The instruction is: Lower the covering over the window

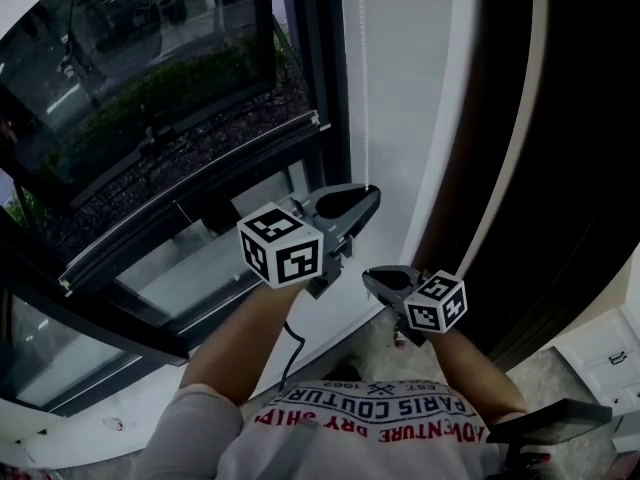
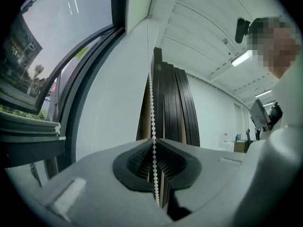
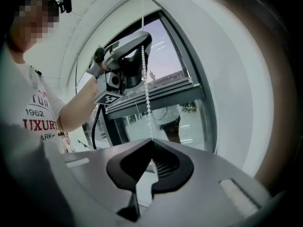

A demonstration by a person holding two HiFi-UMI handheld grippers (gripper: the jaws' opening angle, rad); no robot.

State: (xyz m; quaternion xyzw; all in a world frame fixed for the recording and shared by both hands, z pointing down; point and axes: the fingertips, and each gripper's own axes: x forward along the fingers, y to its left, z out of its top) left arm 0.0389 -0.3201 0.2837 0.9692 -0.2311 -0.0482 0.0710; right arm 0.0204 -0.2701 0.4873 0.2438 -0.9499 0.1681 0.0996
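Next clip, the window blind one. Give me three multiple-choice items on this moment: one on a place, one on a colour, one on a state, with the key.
1. Where on the thin beaded pull chain does the grey two-jaw left gripper sit, relative to the grey two-jaw right gripper?
A) higher up
B) lower down
C) level with it

2. What colour is the chain?
A) black
B) red
C) white

3. How do the right gripper's jaws stand?
A) wide apart, nothing between them
B) closed on the chain
C) closed on a window handle

Key:
1 A: the right gripper view shows the left gripper above it on the chain.
2 C: the beads show white in both gripper views.
3 B: the chain runs down into the closed jaw tips.
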